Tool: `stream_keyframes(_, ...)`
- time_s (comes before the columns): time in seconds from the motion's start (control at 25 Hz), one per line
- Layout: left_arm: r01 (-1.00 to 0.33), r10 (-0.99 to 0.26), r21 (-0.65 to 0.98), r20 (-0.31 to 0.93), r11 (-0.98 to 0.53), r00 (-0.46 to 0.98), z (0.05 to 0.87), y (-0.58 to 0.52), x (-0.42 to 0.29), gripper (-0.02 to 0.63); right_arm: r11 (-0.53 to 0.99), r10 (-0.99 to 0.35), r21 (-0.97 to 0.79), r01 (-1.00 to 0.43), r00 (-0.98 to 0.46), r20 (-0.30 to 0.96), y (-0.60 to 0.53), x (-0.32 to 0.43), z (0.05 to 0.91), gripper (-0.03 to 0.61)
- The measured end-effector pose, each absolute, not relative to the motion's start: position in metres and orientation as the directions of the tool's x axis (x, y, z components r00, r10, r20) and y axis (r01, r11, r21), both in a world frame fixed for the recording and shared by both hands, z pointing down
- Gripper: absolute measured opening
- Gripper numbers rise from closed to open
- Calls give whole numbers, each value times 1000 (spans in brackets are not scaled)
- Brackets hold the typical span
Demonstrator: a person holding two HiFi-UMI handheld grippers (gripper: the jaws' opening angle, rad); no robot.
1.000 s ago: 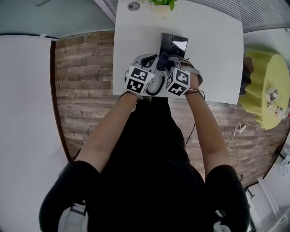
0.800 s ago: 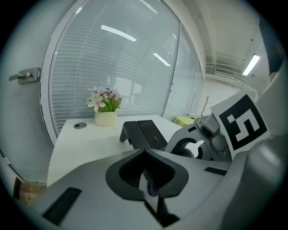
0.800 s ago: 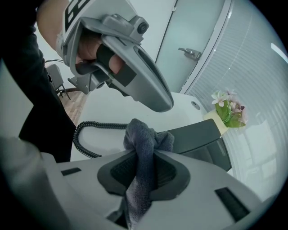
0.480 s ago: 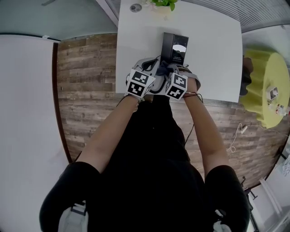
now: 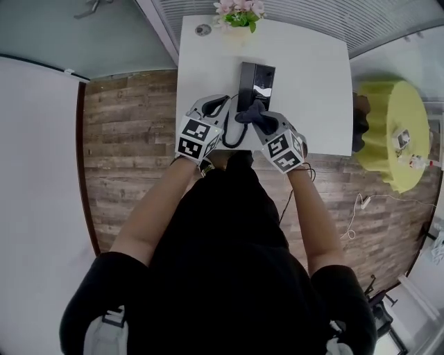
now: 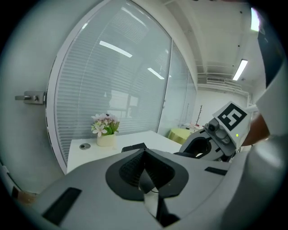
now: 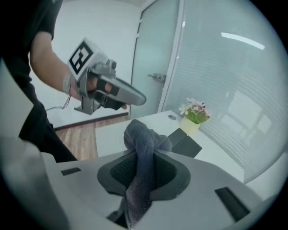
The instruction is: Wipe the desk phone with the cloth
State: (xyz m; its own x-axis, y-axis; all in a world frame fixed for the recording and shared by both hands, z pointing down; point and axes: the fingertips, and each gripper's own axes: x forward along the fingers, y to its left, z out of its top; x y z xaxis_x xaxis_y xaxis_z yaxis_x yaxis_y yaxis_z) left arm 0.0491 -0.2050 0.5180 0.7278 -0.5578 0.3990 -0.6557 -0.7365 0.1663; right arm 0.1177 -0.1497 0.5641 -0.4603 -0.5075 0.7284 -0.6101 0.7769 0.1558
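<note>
The black desk phone (image 5: 255, 78) lies on the white table (image 5: 312, 83). A dark grey cloth (image 5: 251, 113) rests on the phone's near end, and my right gripper (image 5: 260, 121) is shut on it. In the right gripper view the cloth (image 7: 145, 137) bunches up between the jaws of that gripper (image 7: 141, 167), and the phone (image 7: 186, 143) lies just beyond. My left gripper (image 5: 223, 104) hovers beside the phone's left edge. In its own view this gripper (image 6: 144, 152) has its jaws closed with nothing seen between them, and the phone (image 6: 133, 147) shows past the tips.
A small pot of flowers (image 5: 238, 14) stands at the table's far edge beyond the phone. A black cord (image 5: 232, 135) loops near the table's front edge. A yellow round table (image 5: 392, 132) sits to the right. Wooden floor (image 5: 128, 125) lies left.
The two grippers have spread apart; the left one has drifted left of the phone. The right gripper still holds the cloth at the phone's near end.
</note>
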Motion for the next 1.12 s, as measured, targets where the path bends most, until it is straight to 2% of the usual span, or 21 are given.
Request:
stream_keyframes(0.28,-625,-578,148,265,-767,772,430,-185,54,11,660,-678,36,-751,-573,461,-142,138,449,92)
stream_keyframes(0.6,-601,-586,74,155,-796,795,341,-157,76,11,659,-740,-37,-751,-657,146,-138,162,335,92)
stream_keyframes(0.8,-596,-590,46,97,-802,801,303,-149,90,11,681,-728,-58,-730,-683,48,-140,171,297,92)
stream_keyframes(1.12,-594,-592,27,66,-804,803,285,-144,100,11,689,-725,-40,-724,-687,-51,-138,175,265,92)
